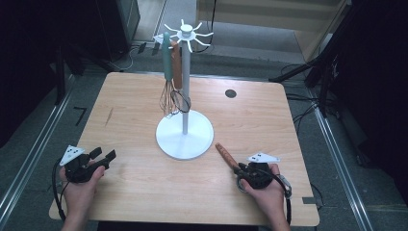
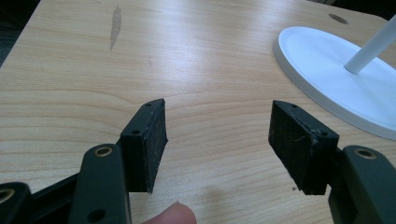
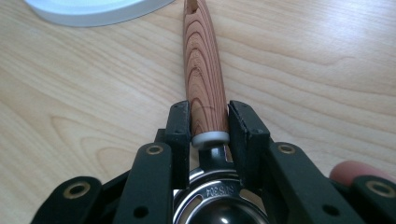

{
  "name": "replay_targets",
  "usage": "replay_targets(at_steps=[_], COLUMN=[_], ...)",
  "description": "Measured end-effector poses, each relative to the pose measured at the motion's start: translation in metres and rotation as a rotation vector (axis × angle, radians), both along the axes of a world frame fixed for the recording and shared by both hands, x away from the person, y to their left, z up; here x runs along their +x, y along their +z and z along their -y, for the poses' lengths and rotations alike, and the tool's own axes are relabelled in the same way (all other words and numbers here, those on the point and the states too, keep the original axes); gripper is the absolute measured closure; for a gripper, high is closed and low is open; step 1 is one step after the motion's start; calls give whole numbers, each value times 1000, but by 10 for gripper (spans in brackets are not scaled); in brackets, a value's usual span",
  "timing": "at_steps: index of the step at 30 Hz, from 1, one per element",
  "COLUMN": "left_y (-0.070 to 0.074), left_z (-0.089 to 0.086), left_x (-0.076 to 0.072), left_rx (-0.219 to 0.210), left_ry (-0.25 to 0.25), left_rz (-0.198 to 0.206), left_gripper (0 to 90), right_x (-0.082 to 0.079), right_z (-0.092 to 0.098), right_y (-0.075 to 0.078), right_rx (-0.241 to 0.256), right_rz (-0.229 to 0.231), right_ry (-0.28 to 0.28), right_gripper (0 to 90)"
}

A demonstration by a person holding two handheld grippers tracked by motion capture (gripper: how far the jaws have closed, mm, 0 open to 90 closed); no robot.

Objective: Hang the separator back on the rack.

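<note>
Your right gripper [image 3: 209, 123] is pinching a wood-grained utensil handle [image 3: 201, 70] at its silver collar, lying low over the table [image 1: 144, 178] beside the white stand [image 1: 184, 134]. Your left gripper [image 2: 217, 135] is sitting spread wide.

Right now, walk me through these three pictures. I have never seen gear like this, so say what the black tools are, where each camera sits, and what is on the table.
A person stands at a wooden table with a hand-held two-jaw gripper in each hand. The wide picture comes from a camera fixed above, looking down. The other two come from small cameras riding on the grippers, looking along their black jaws.

The left gripper is open and holds nothing; its own view shows bare wood between the jaws.

The right gripper is shut on a wooden-handled utensil, gripped near the metal collar; the handle points toward the stand.

Mid-table is a white hanging stand with a round base, a pole and hooks on top. A green-handled whisk and a brown-handled utensil hang from it.
</note>
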State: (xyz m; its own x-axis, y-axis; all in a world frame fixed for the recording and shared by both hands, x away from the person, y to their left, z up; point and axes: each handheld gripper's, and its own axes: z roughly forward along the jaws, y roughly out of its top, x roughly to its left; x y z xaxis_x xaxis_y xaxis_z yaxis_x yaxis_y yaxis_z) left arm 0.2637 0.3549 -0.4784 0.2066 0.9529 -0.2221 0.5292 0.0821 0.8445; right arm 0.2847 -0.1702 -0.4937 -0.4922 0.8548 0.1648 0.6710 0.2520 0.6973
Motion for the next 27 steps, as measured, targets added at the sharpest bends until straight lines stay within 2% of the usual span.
replay_targets(at_steps=[9,11,21,24,25,26,27], left_y=[-2,-3,-3,-4,-4,-4,-4], left_z=[1,2,1,2,1,1,1], left_x=[1,1,1,1,1,1,1], left_rx=[5,12,7,7,6,7,7], left_ry=[-4,-6,1,1,1,1,2], left_rz=[-7,-12,-10,-11,-10,-10,-11], left_gripper=[377,379,383,384,385,385,385], right_x=[6,8,14,18,21,21,26], right_z=[6,5,2,0,-2,-2,-5], right_y=[0,1,16,22,24,24,26], right_rx=[-6,-16,-62,-101,-140,-140,-171], right_rz=[3,-12,-36,-68,-86,-86,-121], right_ry=[-34,-36,-10,19,34,34,36], right_gripper=[719,717,668,650,642,642,627])
